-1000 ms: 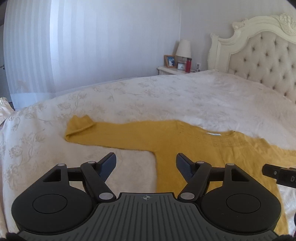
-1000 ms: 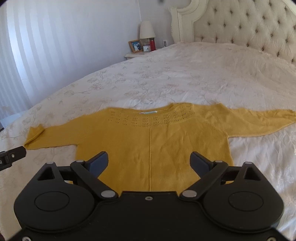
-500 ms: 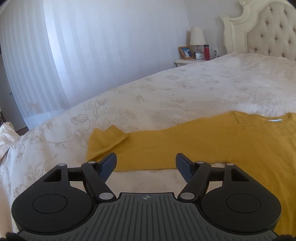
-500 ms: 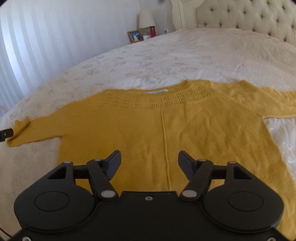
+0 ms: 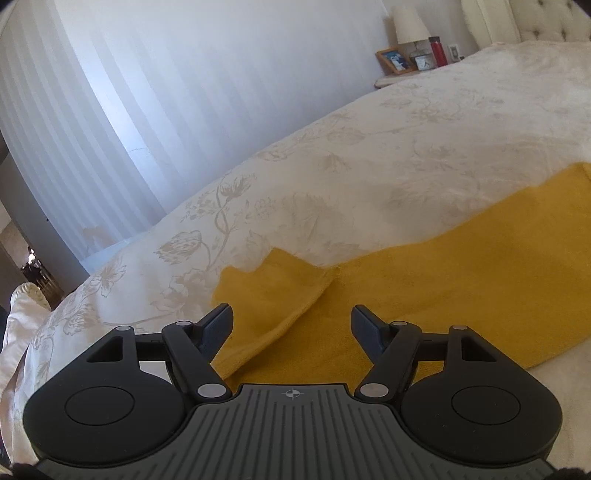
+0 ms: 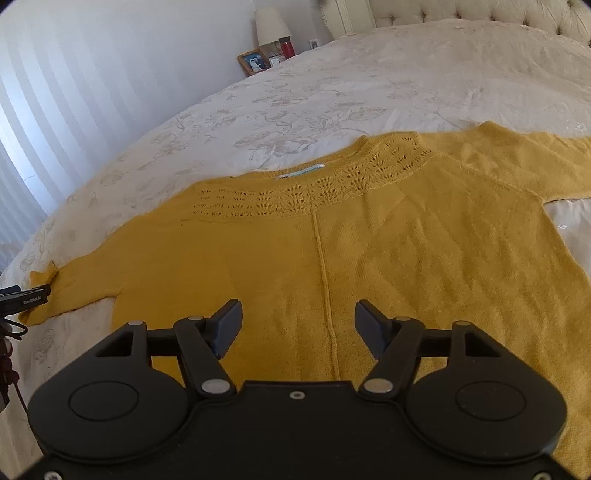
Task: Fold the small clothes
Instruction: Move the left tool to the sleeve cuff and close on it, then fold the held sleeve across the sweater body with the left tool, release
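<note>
A mustard-yellow knit sweater (image 6: 388,240) lies flat and spread out on the bed, neckline away from me, both sleeves stretched sideways. In the left wrist view its left sleeve (image 5: 424,280) runs across, and the cuff end (image 5: 266,284) is turned over on itself. My left gripper (image 5: 291,325) is open, low over that cuff, holding nothing. It also shows at the left edge of the right wrist view (image 6: 22,299), beside the cuff. My right gripper (image 6: 298,325) is open and empty over the lower middle of the sweater's body, straddling the centre seam.
The bed has a cream floral bedspread (image 6: 332,96) and a tufted headboard (image 6: 480,14) at the far right. A nightstand with a lamp (image 6: 271,26), a picture frame and a red bottle stands beyond it. White curtains (image 5: 184,92) cover the left wall.
My left gripper has swung left along the sleeve and come in close over the cuff. My right gripper has moved forward and lower over the sweater's body. Both stay open.
</note>
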`<state>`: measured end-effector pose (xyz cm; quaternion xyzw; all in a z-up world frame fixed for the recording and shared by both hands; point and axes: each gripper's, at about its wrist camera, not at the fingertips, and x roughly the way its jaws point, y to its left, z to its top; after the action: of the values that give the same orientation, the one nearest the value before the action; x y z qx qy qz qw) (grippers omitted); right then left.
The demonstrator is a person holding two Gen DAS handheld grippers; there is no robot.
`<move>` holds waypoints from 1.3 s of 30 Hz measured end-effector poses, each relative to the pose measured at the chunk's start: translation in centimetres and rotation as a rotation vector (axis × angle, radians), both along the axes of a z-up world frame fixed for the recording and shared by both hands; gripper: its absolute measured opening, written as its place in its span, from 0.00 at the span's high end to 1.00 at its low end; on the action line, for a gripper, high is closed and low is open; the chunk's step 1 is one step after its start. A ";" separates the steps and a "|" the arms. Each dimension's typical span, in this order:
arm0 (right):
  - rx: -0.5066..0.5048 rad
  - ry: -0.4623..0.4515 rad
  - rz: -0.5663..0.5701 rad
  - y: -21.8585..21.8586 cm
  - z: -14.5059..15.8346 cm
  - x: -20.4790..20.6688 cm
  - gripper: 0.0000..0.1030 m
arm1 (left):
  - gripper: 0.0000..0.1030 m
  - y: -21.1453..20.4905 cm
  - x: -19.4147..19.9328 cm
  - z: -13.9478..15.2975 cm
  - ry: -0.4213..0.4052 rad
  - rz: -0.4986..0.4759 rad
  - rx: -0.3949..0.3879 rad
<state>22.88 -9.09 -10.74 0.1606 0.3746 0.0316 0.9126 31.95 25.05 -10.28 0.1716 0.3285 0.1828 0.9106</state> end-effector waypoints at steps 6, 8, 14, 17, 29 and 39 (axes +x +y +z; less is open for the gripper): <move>-0.010 0.009 0.039 0.9 -0.2 0.2 0.31 | 0.33 0.5 2.2 -1.3 0.032 0.016 0.071; -0.016 0.004 0.051 1.2 -0.1 0.2 0.31 | 0.42 0.9 3.0 -1.5 0.061 0.028 0.069; 0.012 0.014 0.043 0.9 -0.4 0.3 0.31 | 0.96 2.8 3.9 0.5 0.055 0.099 -0.140; 0.026 0.021 0.035 0.6 -0.5 0.4 0.31 | 0.96 2.0 3.1 3.1 -0.013 0.061 -0.228; 0.040 0.022 -0.004 -0.4 -0.4 0.2 0.31 | 0.96 -11.1 2.3 13.2 -0.174 -0.266 -0.506; 0.058 0.022 -0.186 -4.5 -0.2 -0.2 0.31 | 0.96 -23.2 4.8 11.4 -0.150 -0.428 -0.711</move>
<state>22.64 -13.62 -10.92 0.2216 0.3672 -0.0442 0.9023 36.72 1.89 1.08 -0.1026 0.2610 -0.1231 0.9519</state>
